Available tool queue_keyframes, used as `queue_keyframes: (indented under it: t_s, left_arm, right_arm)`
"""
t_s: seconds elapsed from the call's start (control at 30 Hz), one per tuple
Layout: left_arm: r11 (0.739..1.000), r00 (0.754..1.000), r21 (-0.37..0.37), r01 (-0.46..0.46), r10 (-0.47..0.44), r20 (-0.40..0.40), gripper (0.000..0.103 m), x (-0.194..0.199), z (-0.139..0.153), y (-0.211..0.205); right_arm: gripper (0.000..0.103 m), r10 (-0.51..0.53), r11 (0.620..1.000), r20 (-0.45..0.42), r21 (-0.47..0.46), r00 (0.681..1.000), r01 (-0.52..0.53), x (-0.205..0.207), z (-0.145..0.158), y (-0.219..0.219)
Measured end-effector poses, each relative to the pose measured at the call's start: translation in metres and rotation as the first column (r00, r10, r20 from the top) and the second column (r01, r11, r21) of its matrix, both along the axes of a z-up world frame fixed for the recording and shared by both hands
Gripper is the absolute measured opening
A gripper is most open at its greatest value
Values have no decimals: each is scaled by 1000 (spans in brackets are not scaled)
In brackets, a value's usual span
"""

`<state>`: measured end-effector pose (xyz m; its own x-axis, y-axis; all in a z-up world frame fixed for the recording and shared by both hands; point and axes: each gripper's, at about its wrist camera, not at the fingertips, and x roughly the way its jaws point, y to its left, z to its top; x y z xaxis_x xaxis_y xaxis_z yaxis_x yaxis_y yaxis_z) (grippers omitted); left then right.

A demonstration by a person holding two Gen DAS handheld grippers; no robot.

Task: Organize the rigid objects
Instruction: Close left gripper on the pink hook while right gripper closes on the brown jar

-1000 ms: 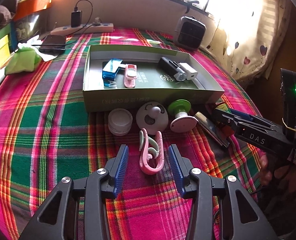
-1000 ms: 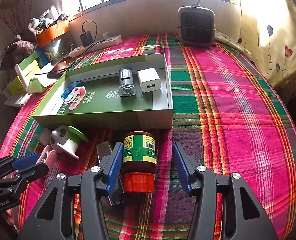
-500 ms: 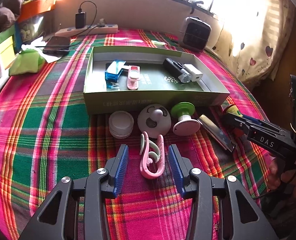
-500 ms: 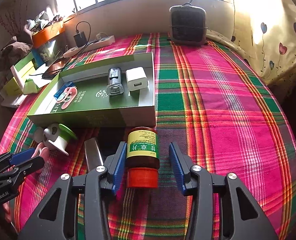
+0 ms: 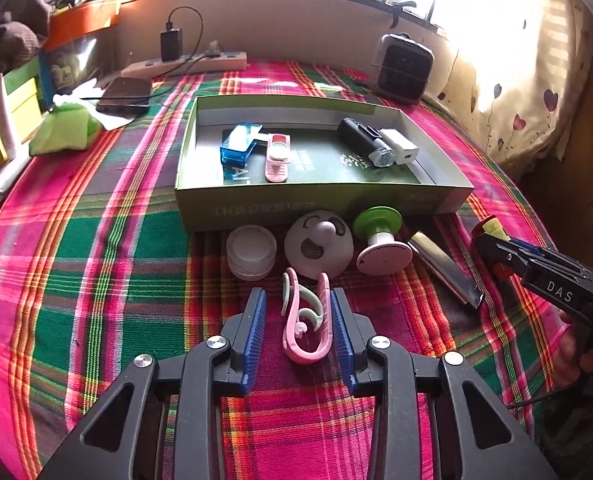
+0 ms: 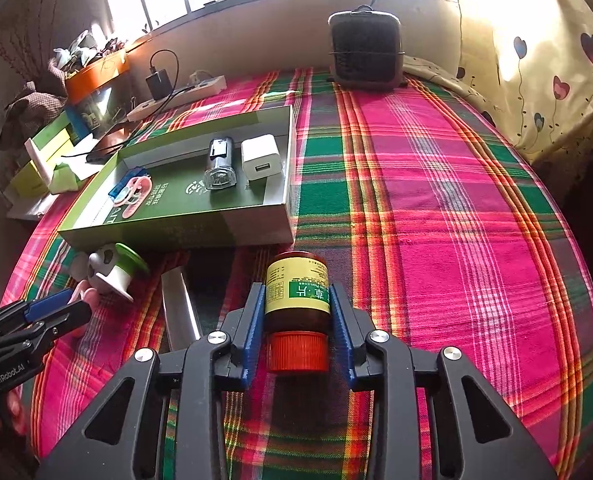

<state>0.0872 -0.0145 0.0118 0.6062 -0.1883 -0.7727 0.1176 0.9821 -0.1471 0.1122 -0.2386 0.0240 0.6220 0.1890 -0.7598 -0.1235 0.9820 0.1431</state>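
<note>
L tongs [image 5: 298, 322] released round 1 pink clip [image 5: 305, 320] | R tongs [image 6: 297, 322] grasping 1 bottle [image 6: 297, 300] | box [image 5: 296, 210]: 4 items

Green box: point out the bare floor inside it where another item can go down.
Inside the green box, bare floor lies between the pink clip and the black flashlight, and along the left wall beside the blue case. The right end is crowded: flashlight and white charger sit side by side.

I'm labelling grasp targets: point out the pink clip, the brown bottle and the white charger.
pink clip [image 5: 305, 344]: left wrist view, curved lower end.
brown bottle [image 6: 297, 294]: right wrist view, yellow-green label.
white charger [image 6: 261, 160]: right wrist view, top face.
</note>
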Motion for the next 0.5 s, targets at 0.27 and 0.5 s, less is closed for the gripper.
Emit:
queue_keyframes:
  t_s: [0.27, 0.5]
  left_arm:
    - [1000, 1000, 0, -6, 6, 1, 23, 0, 0, 0]
    - [1000, 1000, 1, -4, 4, 1, 23, 0, 0, 0]
  right_arm:
    - [33, 5, 1000, -1, 6, 1000, -5, -1, 0, 0]
    - [33, 4, 1000, -1, 8, 1000, -4, 0, 0, 0]
